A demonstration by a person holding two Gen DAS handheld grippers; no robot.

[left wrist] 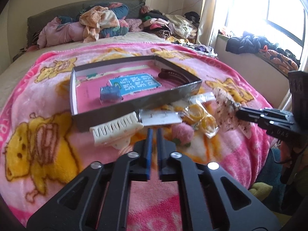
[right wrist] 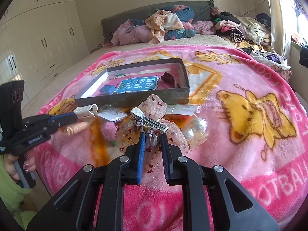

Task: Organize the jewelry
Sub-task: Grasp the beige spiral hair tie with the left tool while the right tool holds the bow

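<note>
A shallow open box (left wrist: 132, 104) (right wrist: 134, 98) lies on the pink blanket, holding a blue cube (left wrist: 110, 94) and a dark hair claw (left wrist: 174, 75). My left gripper (left wrist: 154, 130) is shut on a clear packet with a white card (left wrist: 160, 117), just in front of the box's near wall. A cream comb clip (left wrist: 115, 130) lies to its left. My right gripper (right wrist: 152, 134) is shut on a sheer pink bow hair clip (right wrist: 152, 119), held above the blanket. A bag of yellow rings (left wrist: 200, 116) lies between the grippers.
A pink pom-pom (left wrist: 182, 132) lies beside the left fingers. A bag of pearl beads (right wrist: 196, 132) and a flat packet (right wrist: 181, 110) lie right of the bow. Piled clothes (left wrist: 100, 25) sit at the headboard. The bed edge and window (left wrist: 279, 9) are at right.
</note>
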